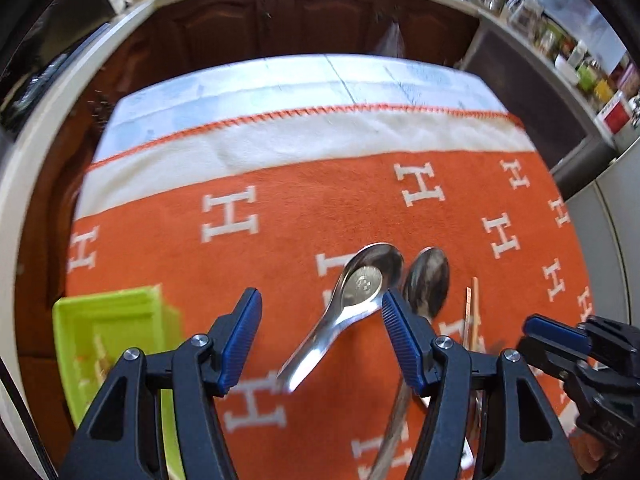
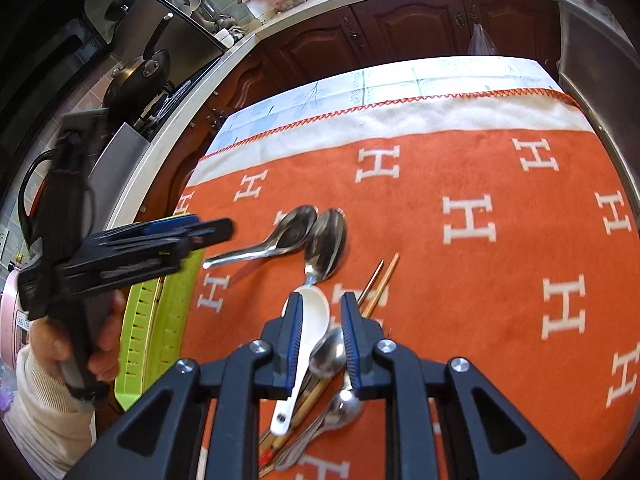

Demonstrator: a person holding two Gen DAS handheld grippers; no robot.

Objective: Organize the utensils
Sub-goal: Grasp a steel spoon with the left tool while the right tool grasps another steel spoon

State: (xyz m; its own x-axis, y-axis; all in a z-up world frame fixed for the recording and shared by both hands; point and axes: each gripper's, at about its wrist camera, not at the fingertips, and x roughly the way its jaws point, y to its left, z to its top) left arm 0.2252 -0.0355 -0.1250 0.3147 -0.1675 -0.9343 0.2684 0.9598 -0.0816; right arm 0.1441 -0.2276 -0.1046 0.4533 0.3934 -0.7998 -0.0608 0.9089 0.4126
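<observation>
The left gripper [image 1: 322, 342] hovered with its jaws spread wide and empty above a short steel soup spoon [image 1: 352, 304], which lay on the orange H-patterned cloth [image 1: 280, 208] covering the surface, just beside a longer steel spoon [image 1: 426, 284]. The right gripper [image 2: 320, 344] held its jaws parted and gripped nothing, positioned over a white ceramic spoon [image 2: 310, 328] that lay on a pile of steel spoons [image 2: 332, 352] and chopsticks [image 2: 380, 280]. A lime-green basket [image 2: 160, 320] stood at the left edge of the cloth, below the left gripper.
</observation>
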